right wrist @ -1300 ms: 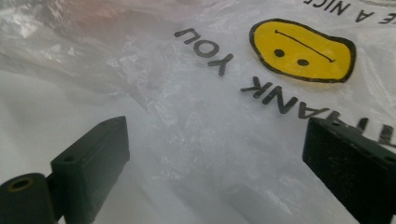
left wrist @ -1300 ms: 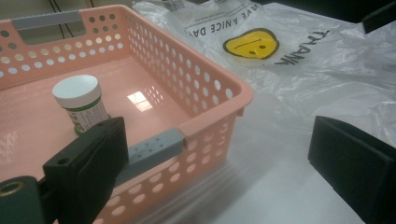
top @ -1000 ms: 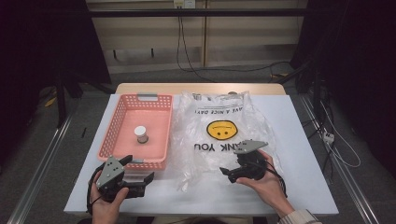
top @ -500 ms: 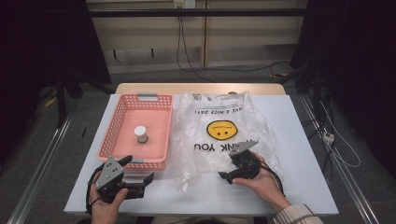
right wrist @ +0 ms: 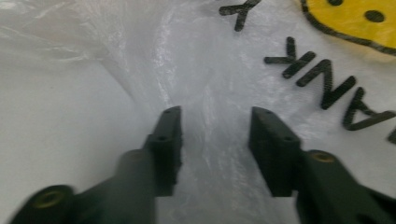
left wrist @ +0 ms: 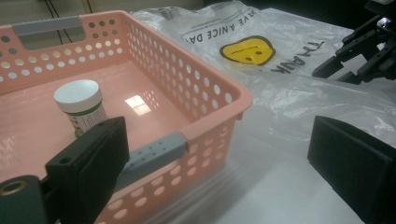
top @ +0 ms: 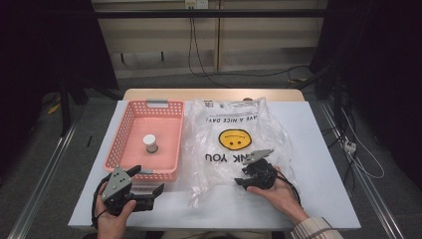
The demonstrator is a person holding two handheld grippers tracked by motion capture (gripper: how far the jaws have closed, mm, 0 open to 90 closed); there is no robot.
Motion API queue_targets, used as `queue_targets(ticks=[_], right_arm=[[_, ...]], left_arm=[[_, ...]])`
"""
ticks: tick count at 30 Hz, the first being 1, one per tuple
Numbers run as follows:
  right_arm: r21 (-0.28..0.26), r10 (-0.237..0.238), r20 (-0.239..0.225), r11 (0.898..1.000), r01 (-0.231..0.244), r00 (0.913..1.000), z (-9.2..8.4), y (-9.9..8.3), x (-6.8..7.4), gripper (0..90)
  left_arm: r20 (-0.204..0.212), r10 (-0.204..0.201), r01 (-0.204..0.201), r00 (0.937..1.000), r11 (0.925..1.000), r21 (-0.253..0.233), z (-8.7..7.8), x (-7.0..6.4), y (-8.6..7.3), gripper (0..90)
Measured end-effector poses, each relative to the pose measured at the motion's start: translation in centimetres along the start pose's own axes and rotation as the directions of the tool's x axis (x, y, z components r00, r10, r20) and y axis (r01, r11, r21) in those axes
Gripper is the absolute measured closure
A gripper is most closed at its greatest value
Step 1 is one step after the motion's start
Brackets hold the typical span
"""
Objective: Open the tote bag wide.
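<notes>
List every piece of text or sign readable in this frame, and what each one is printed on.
"THANK YOU": black letters on the clear plastic bag, partly hidden in each view.
"HAVE A NICE DAY!": smaller black print on the same bag, near its far edge.
Yellow smiley face: printed between those two lines.
Fine print at the bag's far edge: too small to read.
Green and white label on the small white-capped bottle in the pink basket: too blurred to read.

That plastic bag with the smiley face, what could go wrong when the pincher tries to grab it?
The plastic bag is thin and slippery. The right gripper has just been closing over a fold of it with a gap left, so it might pinch too little and slip off. Lifting might also drag the whole bag and nudge the pink basket beside it, where the small bottle could tip.
</notes>
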State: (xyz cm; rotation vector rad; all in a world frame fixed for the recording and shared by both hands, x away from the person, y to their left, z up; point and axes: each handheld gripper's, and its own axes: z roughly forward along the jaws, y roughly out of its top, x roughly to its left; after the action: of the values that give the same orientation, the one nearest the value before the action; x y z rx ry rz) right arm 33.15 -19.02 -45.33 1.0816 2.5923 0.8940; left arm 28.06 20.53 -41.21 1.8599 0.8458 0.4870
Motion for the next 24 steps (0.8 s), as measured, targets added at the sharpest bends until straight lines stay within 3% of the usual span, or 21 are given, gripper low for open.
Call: queue_targets(ticks=[1, 10, 15, 22, 24], right_arm=[[0.001, -0.002, 0.004, 1.0, 0.002, 1.0, 0.0, 0.1, 0.0, 66.0], [-0.008, 0.046, -0.012, 0.999, -0.046, 0.9989, 0.4, 0.5, -0.4, 87.4], [-0.018, 0.083, -0.034, 0.996, -0.084, 0.9959, 0.4, 0.4, -0.8, 89.5], [-0.047, 0.106, -0.014, 0.993, -0.106, 0.9943, -0.1, 0.4, -1.1, 90.0], [-0.064, 0.125, -0.028, 0.99, -0.127, 0.9918, -0.5, 0.4, -1.3, 90.0]], left_arm=[[0.0, 0.001, -0.001, 1.0, 1.0, 0.0, 0.0, 0.0, 0.0, 5.3], [-0.002, 0.0, 0.0, 1.0, 1.0, -0.001, -0.1, 0.1, -0.1, 5.3], [0.005, 0.003, -0.003, 1.0, 1.0, -0.002, 0.0, 0.0, -0.1, 5.3], [0.002, 0.008, -0.008, 1.0, 1.0, -0.002, -0.1, 0.1, -0.1, 5.3], [0.005, 0.009, -0.009, 0.9999, 1.0, -0.001, -0.1, 0.1, 0.0, 5.3]])
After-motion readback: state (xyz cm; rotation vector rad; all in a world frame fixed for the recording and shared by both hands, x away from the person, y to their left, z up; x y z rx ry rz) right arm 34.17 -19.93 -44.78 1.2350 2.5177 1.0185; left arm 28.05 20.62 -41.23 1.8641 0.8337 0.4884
